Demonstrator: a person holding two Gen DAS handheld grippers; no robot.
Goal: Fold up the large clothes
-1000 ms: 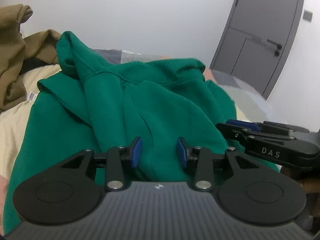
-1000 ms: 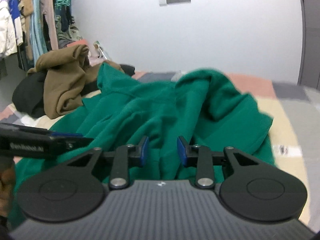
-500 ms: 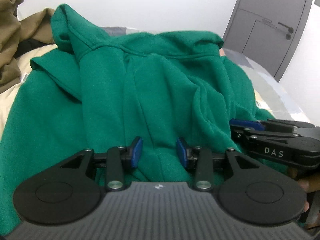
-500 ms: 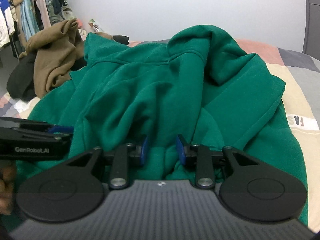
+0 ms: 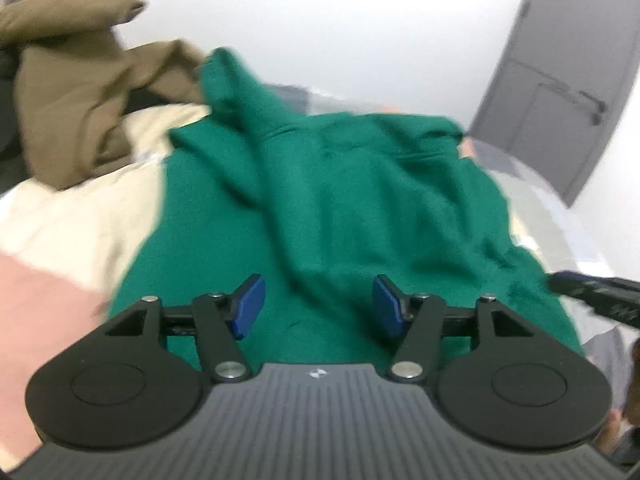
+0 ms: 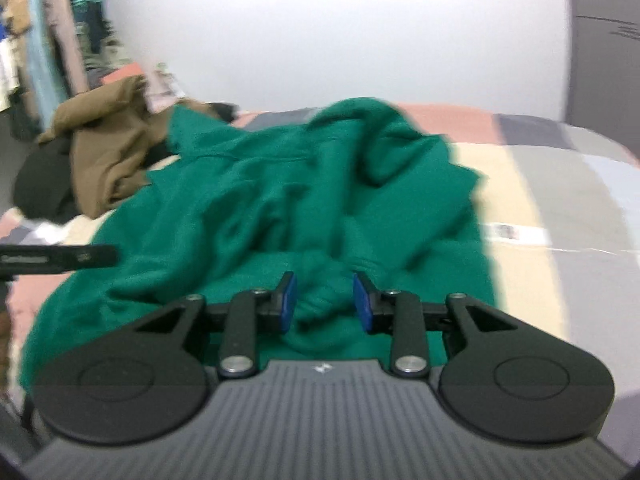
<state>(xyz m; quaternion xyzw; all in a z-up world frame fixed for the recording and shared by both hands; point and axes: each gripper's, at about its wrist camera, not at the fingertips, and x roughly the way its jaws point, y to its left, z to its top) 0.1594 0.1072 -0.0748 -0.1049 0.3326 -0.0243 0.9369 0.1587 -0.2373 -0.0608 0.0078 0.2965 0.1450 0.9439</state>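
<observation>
While the green hoodie (image 5: pixel 340 216) lies rumpled across the middle of the patchwork bed cover (image 5: pixel 68 216), we read this as the moment after its near hem was laid down. Our left gripper (image 5: pixel 318 306) has just been opening; its jaws stand spread above the near hem with nothing pinched. Our right gripper (image 6: pixel 322 302) has its jaws set narrower, and a bunched fold of the hem sits between the pads (image 6: pixel 362 304), but we cannot tell whether they press on it. Next, we judge, the cloth needs smoothing and a fresh hold on a sleeve or side edge. Both views are smeared by motion. A brown garment (image 6: pixel 104 148) is heaped far left, and the hoodie's nearest edge is hidden behind the gripper bodies.
</observation>
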